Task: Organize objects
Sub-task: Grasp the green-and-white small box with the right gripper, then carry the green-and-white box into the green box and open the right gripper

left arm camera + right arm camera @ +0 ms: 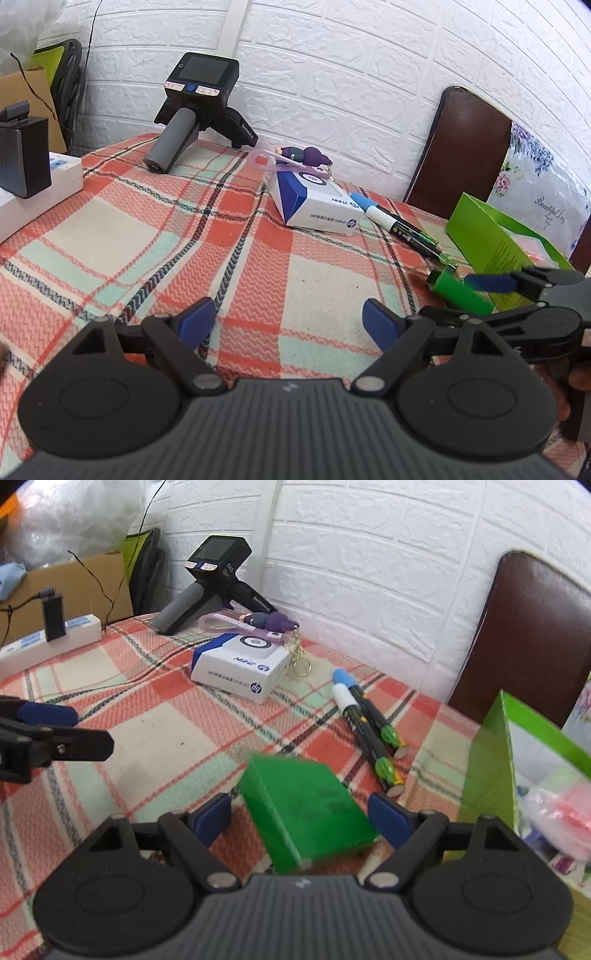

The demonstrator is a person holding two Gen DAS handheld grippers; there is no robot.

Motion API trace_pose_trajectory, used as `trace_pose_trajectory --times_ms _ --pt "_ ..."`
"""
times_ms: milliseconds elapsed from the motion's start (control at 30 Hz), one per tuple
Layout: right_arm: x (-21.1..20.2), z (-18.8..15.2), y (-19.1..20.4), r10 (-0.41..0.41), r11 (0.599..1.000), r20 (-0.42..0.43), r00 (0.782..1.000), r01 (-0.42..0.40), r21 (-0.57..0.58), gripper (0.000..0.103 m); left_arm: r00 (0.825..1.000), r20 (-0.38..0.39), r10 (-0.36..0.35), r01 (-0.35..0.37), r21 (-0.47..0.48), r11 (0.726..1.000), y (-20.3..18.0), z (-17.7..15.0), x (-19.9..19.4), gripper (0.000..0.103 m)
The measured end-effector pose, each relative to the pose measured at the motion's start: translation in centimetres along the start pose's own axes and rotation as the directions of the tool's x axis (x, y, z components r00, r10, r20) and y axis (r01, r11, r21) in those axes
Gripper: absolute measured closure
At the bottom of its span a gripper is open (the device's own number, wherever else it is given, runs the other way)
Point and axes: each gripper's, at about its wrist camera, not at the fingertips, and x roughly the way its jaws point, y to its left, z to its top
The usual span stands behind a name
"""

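well, the right gripper (299,812) hangs low over the plaid tabletop (166,734) with its jaws spread wide, and a small green box (306,808) sits tilted between them, a gap showing on each side. just beside it at the right edge stands an open green carton (487,775) with pink packets inside. two markers (365,734) lie side by side past the box, one capped white, one blue. further back a white and blue hp box (240,668) rests near the wall edge, a purple keychain (258,624) on it. the left gripper (288,325) hovers over bare cloth, jaws open and empty.
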Motion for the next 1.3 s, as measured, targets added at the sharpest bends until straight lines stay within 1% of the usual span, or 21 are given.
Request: trace_pose_trajectory --times_ms 33,67,133,267,300,367,400,467,533,667,700,800,833,867,900,933,967,1033,1100,1200,1300 --pt "-0.4 -0.3 -0.3 0.053 0.998 -0.012 0.999 -0.053 0.047 0.060 1.000 0.000 0.001 -0.001 0.000 1.000 0.0 0.0 0.0 0.015" --pt "-1.0 -0.7 -0.3 0.067 0.994 -0.015 0.998 -0.066 0.083 0.063 1.000 -0.001 0.003 -0.003 0.003 1.000 0.0 0.0 0.0 0.014" --pt "-2.4 -1.8 0.4 0.054 0.995 -0.012 0.998 -0.053 0.081 0.063 1.000 -0.003 0.009 -0.009 0.011 1.000 -0.1 -0.1 0.1 0.014" --pt "-5.7 -4.1 1.6 0.097 0.992 0.002 0.995 -0.096 0.087 0.062 0.999 -0.025 0.028 -0.027 0.046 0.999 -0.7 0.1 0.3 0.013" --pt "-6.3 -4.6 1.9 0.102 0.992 0.006 0.995 -0.102 0.077 0.061 0.999 -0.035 0.032 -0.030 0.054 0.998 -0.9 0.2 0.3 0.013" --pt "-7.4 -5.2 2.3 0.082 0.995 0.014 0.997 -0.083 0.051 0.051 0.998 -0.062 0.021 -0.018 0.048 0.999 -1.3 0.5 0.2 0.013" --pt "-7.8 -5.4 2.3 0.060 0.997 0.027 0.998 -0.061 0.042 0.044 0.997 -0.078 -0.005 0.007 0.024 1.000 -1.4 0.8 0.1 0.013" --pt "-8.3 -5.2 1.9 0.015 0.999 0.058 0.998 -0.017 0.035 0.040 0.992 -0.108 -0.071 0.068 -0.035 0.997 -2.0 1.5 0.2 0.014" --pt "-8.1 -4.4 1.0 -0.005 0.998 0.073 0.997 0.000 0.067 0.027 0.985 -0.133 -0.115 0.109 -0.050 0.993 -3.4 2.3 0.9 0.014" --pt "-6.5 -2.7 -0.5 -0.015 0.993 0.082 0.997 0.005 0.120 0.023 0.967 -0.176 -0.185 0.185 -0.015 0.983 -6.8 3.8 2.7 0.019" --pt "-5.9 -2.4 -0.7 -0.022 0.993 0.075 0.997 0.013 0.118 0.018 0.961 -0.196 -0.194 0.197 -0.003 0.980 -7.6 4.0 3.3 0.019" --pt "-3.8 -2.0 -0.9 -0.014 0.992 0.052 0.999 0.007 0.125 0.017 0.945 -0.254 -0.206 0.214 0.004 0.977 -9.0 4.1 5.4 0.020" --pt "-3.2 -2.0 -0.9 -0.015 0.992 0.046 0.999 0.009 0.124 0.017 0.938 -0.279 -0.206 0.215 0.000 0.977 -9.2 4.0 6.2 0.029" --pt "-2.4 -1.9 -1.0 -0.012 0.992 0.033 0.999 0.008 0.126 0.017 0.926 -0.316 -0.206 0.215 -0.005 0.977 -9.4 3.6 7.0 0.045" --pt "-1.9 -1.8 -1.2 0.008 0.990 0.017 1.000 -0.010 0.139 0.026 0.928 -0.317 -0.194 0.206 0.004 0.979 -9.5 3.2 7.4 0.048" --pt "-1.9 -1.8 -1.4 0.016 0.987 0.033 0.999 -0.021 0.161 0.036 0.937 -0.293 -0.189 0.203 0.018 0.979 -9.6 3.1 7.2 0.054" --pt "-2.0 -1.8 -1.6 0.009 0.984 0.033 0.999 -0.015 0.175 0.039 0.939 -0.290 -0.186 0.199 0.016 0.980 -9.5 3.0 7.0 0.056" --pt "-2.6 -2.1 -1.7 0.004 0.983 0.057 0.998 -0.014 0.185 0.040 0.934 -0.286 -0.213 0.211 -0.041 0.977 -8.8 3.3 6.4 0.066" --pt "-4.1 -2.5 -1.3 -0.027 0.987 0.121 0.992 0.007 0.162 0.040 0.935 -0.255 -0.247 0.234 -0.083 0.969 -8.9 4.0 5.0 0.067" --pt "-7.0 -2.4 -1.3 -0.114 0.988 0.244 0.963 0.084 0.131 0.040 0.946 -0.164 -0.280 0.281 -0.015 0.960 -11.3 5.5 2.8 0.067" --pt "-8.9 -2.2 -3.8 -0.193 0.974 0.310 0.931 0.143 0.175 0.040 0.938 -0.114 -0.329 0.337 0.064 0.939 -14.9 7.4 2.4 0.067"
